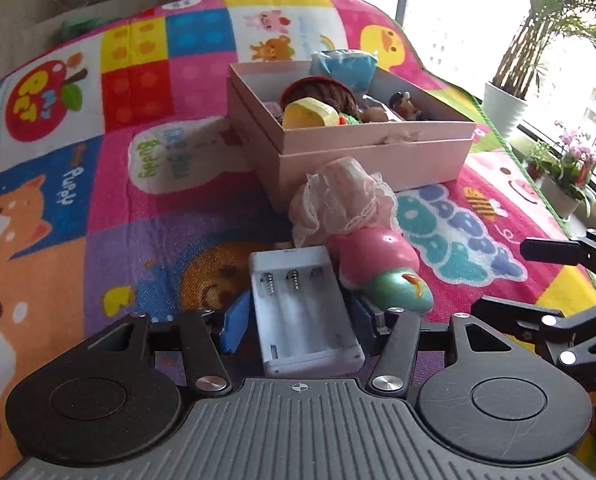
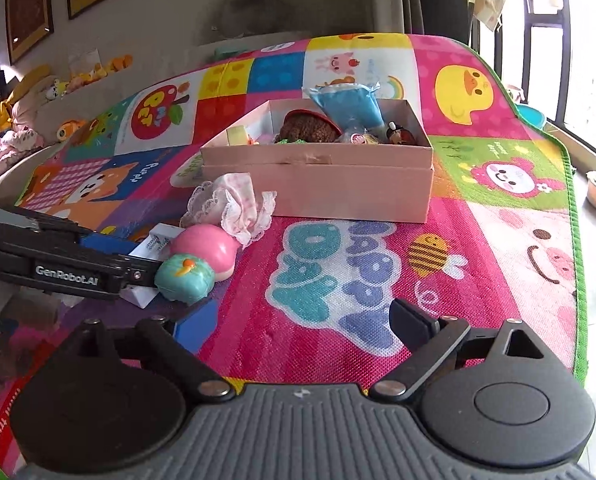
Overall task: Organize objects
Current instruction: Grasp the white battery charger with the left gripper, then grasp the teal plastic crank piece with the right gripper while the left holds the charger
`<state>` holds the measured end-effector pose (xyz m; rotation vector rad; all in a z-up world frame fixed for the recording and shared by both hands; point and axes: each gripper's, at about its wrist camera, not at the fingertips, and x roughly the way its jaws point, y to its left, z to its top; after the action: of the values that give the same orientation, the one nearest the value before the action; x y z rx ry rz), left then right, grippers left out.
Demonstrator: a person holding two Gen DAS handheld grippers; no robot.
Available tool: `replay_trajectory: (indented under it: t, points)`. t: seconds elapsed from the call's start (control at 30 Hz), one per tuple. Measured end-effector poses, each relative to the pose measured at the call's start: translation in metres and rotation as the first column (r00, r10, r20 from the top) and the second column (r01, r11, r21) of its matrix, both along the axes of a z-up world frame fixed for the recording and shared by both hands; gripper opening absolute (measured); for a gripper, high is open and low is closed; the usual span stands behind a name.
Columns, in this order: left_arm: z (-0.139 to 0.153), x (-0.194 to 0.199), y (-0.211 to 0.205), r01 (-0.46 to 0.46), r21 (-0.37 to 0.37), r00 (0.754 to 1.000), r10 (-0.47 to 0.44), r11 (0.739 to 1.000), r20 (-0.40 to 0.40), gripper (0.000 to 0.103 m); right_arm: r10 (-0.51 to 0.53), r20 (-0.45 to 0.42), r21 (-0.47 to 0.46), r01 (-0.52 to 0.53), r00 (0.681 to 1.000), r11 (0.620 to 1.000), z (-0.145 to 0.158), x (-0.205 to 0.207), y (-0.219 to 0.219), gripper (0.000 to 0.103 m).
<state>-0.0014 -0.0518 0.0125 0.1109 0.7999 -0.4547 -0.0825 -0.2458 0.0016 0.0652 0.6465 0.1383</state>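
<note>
The left tongs [image 1: 298, 312] sit lowest in the left wrist view, their blue pads [image 1: 233, 322] on either side of a white battery holder [image 1: 304, 308] with its three spring slots facing up. The holder fills the gap between the pads and looks pinched from both sides. In the right wrist view the same tongs [image 2: 137, 276] reach in from the left edge, and the holder [image 2: 153, 248] shows only in part behind them.

The right tongs [image 2: 293, 320] stand spread wide over the colourful play mat [image 2: 498, 280], with nothing between them; only the black right finger [image 2: 412, 324] and a blue pad at the left can be seen, above the printed letters of the mat.

Just beyond the battery holder lies a pink and teal toy [image 1: 378, 264], its teal end nearest and touching the holder's right side. A bundle of white lace and pink cloth [image 1: 338, 204] rests against the pink part of the toy, just in front of the box.

Farther on stands an open pink cardboard box [image 1: 378, 148] on the mat, holding a yellow block [image 1: 308, 114], a brown round thing [image 1: 318, 94], a blue cloth item [image 1: 344, 66] at the back corner and some small figures [image 1: 402, 104] to the right
</note>
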Motion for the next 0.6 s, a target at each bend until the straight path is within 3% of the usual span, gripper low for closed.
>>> replay_trajectory:
  t: [0.13, 0.23, 0.33, 0.47, 0.6]
  points:
    - [0.003, -0.001, 0.013, -0.022, -0.051, 1.0, 0.021, 0.998, -0.013, 0.053, 0.001, 0.006, 0.009, -0.001, 1.0, 1.0, 0.001, 0.0, -0.001, 0.096]
    - [0.012, -0.01, 0.038, -0.053, -0.151, 0.998, 0.048, 0.987, -0.031, 0.053, 0.002, 0.002, 0.014, -0.002, 1.0, 1.0, 0.001, 0.0, -0.001, 0.097]
    - [0.033, -0.027, 0.077, -0.12, -0.207, 0.992, 0.124, 0.971, 0.01, 0.053, 0.003, -0.001, 0.005, -0.003, 1.0, 1.0, 0.0, 0.001, 0.0, 0.098]
    - [0.055, -0.048, 0.141, -0.288, -0.22, 0.949, 0.308, 0.932, 0.063, 0.053, 0.036, -0.01, -0.021, -0.037, 0.999, 0.999, 0.001, 0.002, 0.009, 0.098]
    - [0.061, -0.062, 0.191, -0.432, -0.267, 0.885, 0.461, 0.862, 0.058, 0.053, 0.244, -0.045, 0.048, -0.242, 0.969, 0.969, 0.009, 0.005, 0.049, 0.098]
